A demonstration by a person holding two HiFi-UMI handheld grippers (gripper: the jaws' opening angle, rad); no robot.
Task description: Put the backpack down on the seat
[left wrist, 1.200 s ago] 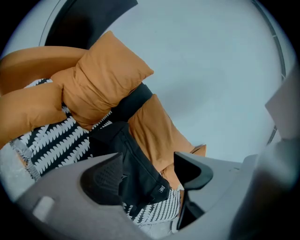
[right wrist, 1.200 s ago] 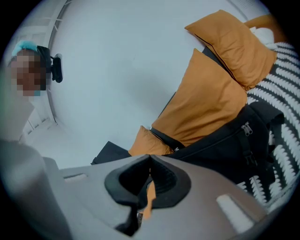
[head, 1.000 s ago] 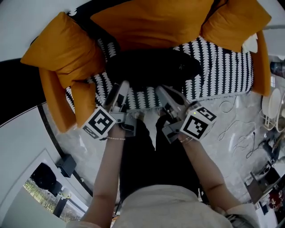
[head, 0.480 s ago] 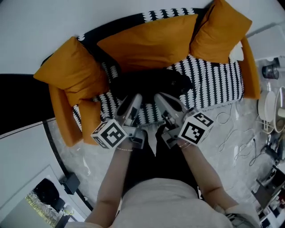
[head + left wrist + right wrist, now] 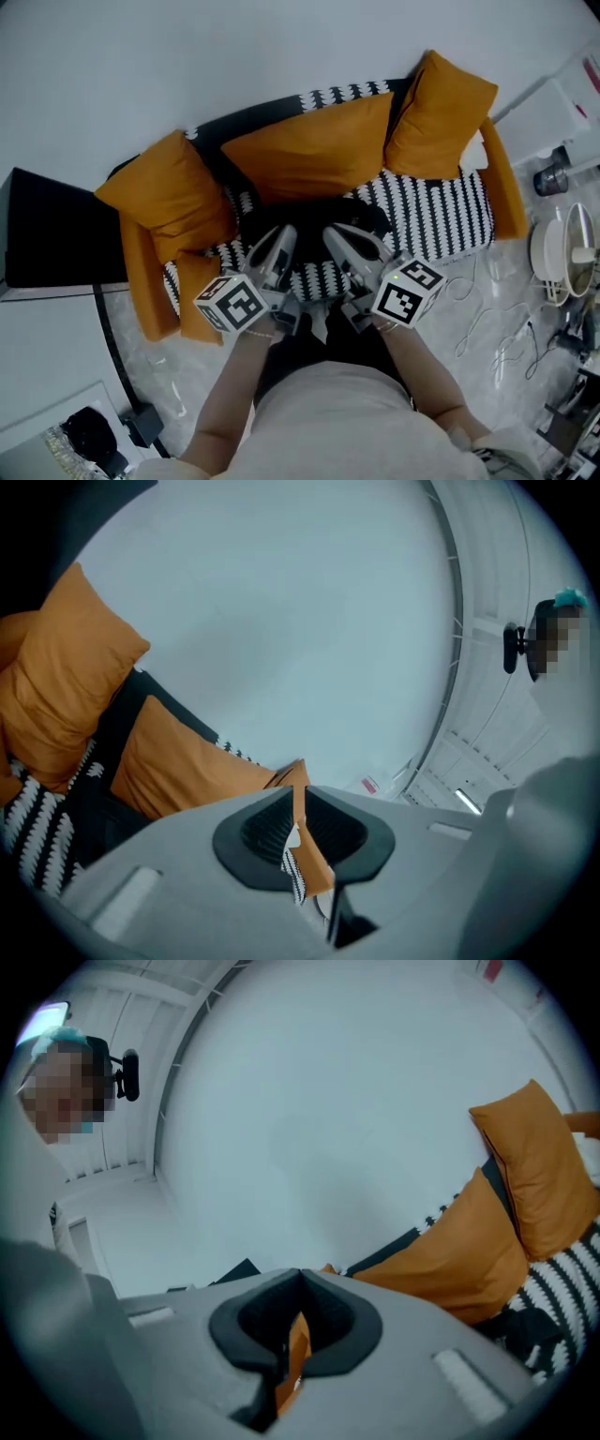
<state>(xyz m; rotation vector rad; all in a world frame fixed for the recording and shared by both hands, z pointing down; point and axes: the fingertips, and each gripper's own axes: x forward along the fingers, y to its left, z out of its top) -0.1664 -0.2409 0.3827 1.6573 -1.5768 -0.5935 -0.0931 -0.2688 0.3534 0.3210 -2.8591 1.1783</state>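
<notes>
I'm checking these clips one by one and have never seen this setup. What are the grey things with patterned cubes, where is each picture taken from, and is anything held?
No robot here: a person holds a two-jaw gripper in each hand; the cubes are part of them. The head view is from a camera on the person's head, looking down at a sofa with orange cushions and a black backpack lying on its seat. The other two pictures come from cameras riding on the left gripper and right gripper, looking along their jaws. The left jaws have just been closing with nothing between them; both pairs stand together, empty. Neither touches the backpack.
</notes>
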